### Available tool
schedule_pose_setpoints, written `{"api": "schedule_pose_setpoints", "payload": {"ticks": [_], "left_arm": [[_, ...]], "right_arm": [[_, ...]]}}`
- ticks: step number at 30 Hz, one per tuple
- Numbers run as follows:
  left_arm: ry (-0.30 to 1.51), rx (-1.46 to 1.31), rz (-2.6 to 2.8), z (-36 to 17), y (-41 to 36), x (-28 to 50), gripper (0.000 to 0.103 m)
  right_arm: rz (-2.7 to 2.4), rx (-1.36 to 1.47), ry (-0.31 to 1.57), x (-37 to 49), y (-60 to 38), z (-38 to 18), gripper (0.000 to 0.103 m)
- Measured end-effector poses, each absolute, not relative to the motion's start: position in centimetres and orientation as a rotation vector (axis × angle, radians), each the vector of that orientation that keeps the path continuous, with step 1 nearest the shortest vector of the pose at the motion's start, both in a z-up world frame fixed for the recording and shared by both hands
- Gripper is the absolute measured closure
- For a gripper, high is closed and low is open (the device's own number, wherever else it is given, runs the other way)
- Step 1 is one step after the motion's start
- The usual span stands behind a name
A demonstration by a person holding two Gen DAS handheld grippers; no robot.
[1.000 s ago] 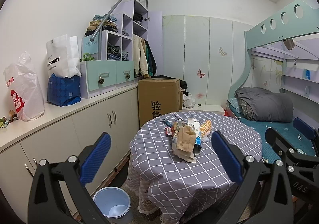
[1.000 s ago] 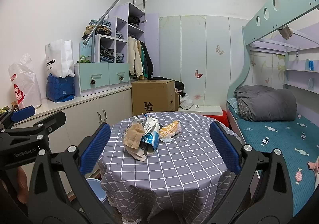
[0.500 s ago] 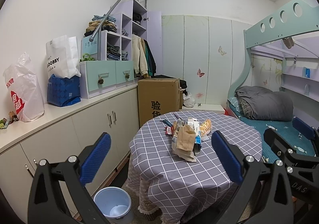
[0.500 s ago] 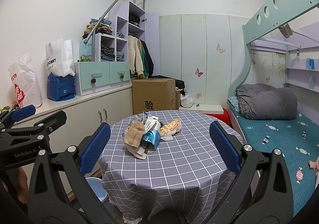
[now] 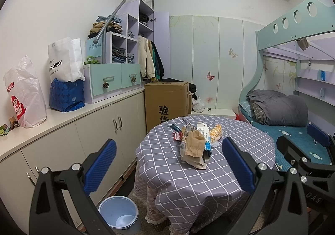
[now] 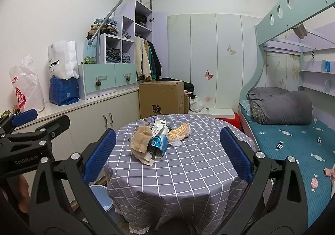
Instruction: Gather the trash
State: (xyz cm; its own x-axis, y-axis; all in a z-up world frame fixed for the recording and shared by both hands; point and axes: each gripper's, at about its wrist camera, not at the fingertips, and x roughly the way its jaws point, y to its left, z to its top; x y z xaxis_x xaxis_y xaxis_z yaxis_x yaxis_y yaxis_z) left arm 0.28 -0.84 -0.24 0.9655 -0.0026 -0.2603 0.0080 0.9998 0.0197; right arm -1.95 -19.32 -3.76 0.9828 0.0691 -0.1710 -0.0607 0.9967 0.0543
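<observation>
We hold both grippers back from the round table (image 6: 167,174), well apart from the trash pile (image 5: 195,145) near its centre, so we judge the collecting has not begun. The left gripper (image 5: 169,164) has its jaws spread wide and holds nothing; the right gripper (image 6: 167,151) likewise, wide and empty. The pile is a loose heap: a brown paper bag (image 6: 141,138) leaning on a blue-white wrapper (image 6: 159,143), with an orange snack packet (image 6: 180,131) touching it on the bed side. The light-blue bin (image 5: 119,214) stands on the floor just beside the table, on the cabinet (image 5: 100,130) side, probably placed for short drops. The tablecloth overhang hides the table edge; open room lies above the top, while the bed (image 6: 293,141) crowds the right.
</observation>
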Motion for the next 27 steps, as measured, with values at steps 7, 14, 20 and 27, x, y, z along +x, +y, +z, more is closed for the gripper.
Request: {"api": "schedule_pose_setpoints", "payload": {"ticks": [7, 14, 20, 27], "left_arm": [[0.263, 0.025, 0.0, -0.26, -0.79, 0.39, 0.004], [0.264, 0.026, 0.0, -0.19, -0.76, 0.42, 0.004], [0.264, 0.028, -0.001, -0.19, -0.78, 0.39, 0.004], [0.265, 0.031, -0.002, -0.37, -0.8, 0.2, 0.004]], "right_arm": [[0.065, 0.051, 0.178, -2.06, -19.4, -4.09, 0.006], [0.065, 0.052, 0.18, -2.07, -19.43, -4.15, 0.006], [0.065, 0.053, 0.182, -2.14, -19.51, -4.41, 0.006], [0.064, 0.053, 0.183, -2.14, -19.53, -4.54, 0.006]]}}
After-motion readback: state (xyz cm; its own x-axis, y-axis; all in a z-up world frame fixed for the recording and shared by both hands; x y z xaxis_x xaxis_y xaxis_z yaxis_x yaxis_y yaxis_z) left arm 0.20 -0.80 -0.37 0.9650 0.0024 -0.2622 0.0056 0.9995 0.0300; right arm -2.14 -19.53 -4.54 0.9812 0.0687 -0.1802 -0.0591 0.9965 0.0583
